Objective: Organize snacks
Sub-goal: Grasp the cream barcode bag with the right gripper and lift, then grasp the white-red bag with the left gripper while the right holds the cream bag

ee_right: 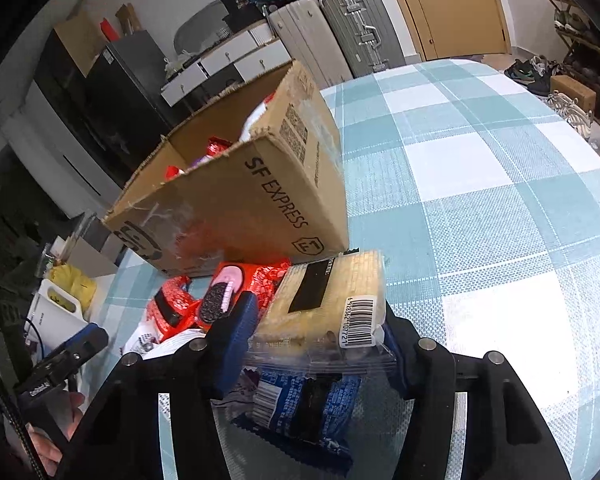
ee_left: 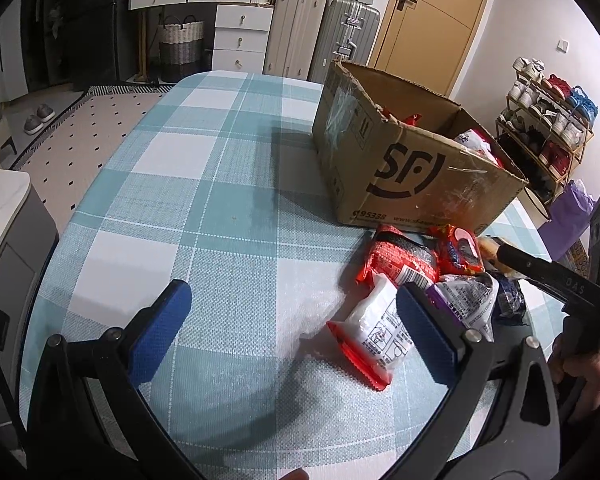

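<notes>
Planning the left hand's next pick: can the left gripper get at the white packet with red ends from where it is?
Probably yes: the left gripper is open, and the white packet lies uncovered on the tablecloth just beside its right finger.

a lived-in room around a table in a blue-and-white checked cloth [ee_left: 204, 184].
white drawers [ee_left: 242, 36] and two suitcases [ee_left: 320, 32] stand at the top centre, a tan door [ee_left: 432, 16] at the upper right, a shoe rack [ee_left: 548, 128] along the right wall, and a dotted rug [ee_left: 96, 136] on the left floor.
</notes>
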A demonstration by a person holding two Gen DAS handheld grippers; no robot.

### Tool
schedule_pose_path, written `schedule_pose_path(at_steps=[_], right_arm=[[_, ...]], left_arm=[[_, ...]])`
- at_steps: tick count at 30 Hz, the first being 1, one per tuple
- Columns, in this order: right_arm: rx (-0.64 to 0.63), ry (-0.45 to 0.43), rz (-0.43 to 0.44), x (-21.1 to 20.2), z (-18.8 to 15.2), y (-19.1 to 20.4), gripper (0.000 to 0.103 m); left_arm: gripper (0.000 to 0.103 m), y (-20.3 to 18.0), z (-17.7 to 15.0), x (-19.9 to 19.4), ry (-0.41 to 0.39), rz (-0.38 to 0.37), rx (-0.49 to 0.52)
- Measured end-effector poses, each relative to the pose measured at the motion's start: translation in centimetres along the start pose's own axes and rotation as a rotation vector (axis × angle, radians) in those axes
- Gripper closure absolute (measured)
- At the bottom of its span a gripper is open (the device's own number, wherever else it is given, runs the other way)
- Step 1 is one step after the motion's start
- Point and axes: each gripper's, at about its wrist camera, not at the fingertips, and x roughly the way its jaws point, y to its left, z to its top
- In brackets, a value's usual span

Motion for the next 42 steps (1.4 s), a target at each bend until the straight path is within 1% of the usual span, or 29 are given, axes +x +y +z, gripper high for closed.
schedule_pose_path(at_steps=[10,15,21,38,42], right_arm=[[0.02,-0.043,0.035,-2.1,-0.5,-0.4,0.047],[0.021,-0.062,0.043,-3.3,-0.8,-0.4,0.047],[0.026,-0.078,0.051,-4.4,-1.4,-0.6,0.047],[0.023,-0.093,0.074,-5.4,-1.8,-0.8,0.047],[0.026,-0.099,0.078,-5.6,-1.8,-1.0,0.047]], left_arm=[[0.001,-0.2,0.0,-0.5,-0.002,0.006,0.007],[0.001,-0.5,-0.2,-0.5,0.012,0.005,0.013],[0.001,-1.3,-0.5,-0.2,0.037,-0.015,0.028],[0.001,-3.3,-1.4,3.5,0.127,-0.031,0.076],[0.001,-3.8,-1.5,4.1,0.131,-0.041,0.086]])
